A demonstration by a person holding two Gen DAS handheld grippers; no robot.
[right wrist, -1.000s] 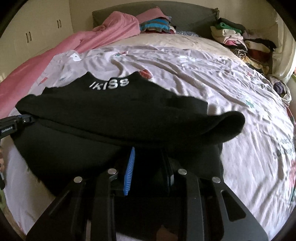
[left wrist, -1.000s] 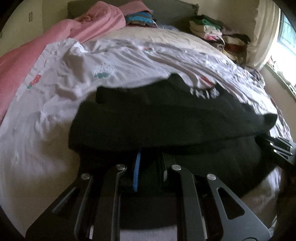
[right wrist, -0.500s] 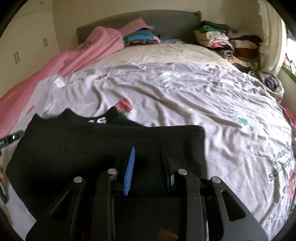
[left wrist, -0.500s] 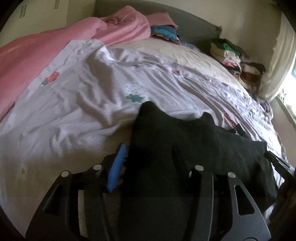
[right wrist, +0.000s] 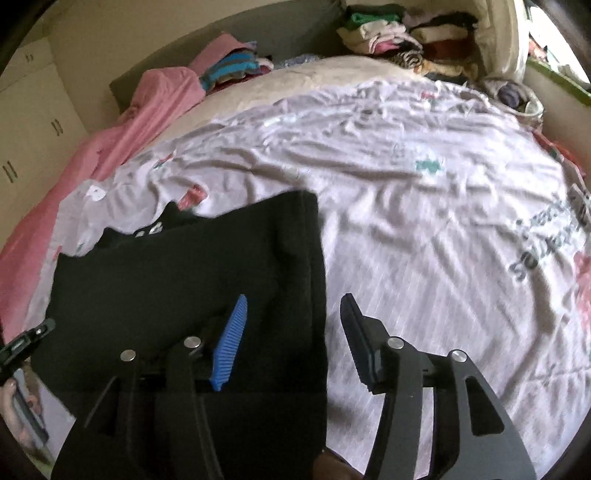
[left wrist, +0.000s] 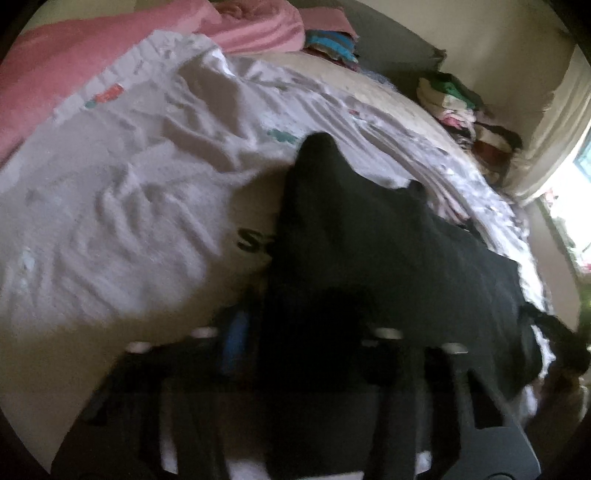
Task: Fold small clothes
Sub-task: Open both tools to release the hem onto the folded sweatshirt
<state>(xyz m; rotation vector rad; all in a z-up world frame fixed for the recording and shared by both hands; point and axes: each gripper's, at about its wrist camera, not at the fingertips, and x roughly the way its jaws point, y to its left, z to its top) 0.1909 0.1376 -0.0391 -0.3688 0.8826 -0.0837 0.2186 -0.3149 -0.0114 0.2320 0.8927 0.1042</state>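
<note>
A bed fills both views, covered by a wrinkled pale sheet [right wrist: 424, 229] with small coloured prints and dark lettering near its right edge, under dim daylight; on it the right gripper [right wrist: 291, 325] stands with its jaws wide apart, the blue-padded finger over black cloth and the dark finger over bare sheet, gripping nothing; whether the blue pad touches the cloth cannot be told; the black shirt [right wrist: 192, 288] lies folded flat beneath and to the left of this gripper, its straight right edge running away from the camera between the two fingers, its long axis running across toward the left, and its neckline with white letters peeking out at the far left corner; the left gripper [left wrist: 310, 332] is blurred and mostly buried under the same shirt [left wrist: 388, 258], only a blue pad showing at its left, so I cannot tell whether its jaws are apart or together; from that side the shirt stretches away to the right, with one corner pointing up the bed; farther out a pink blanket [right wrist: 110, 147] lies along the left side, a pile of folded clothes [right wrist: 399, 33] sits at the far right corner, and a cupboard [right wrist: 33, 122] stands at the left wall.
</note>
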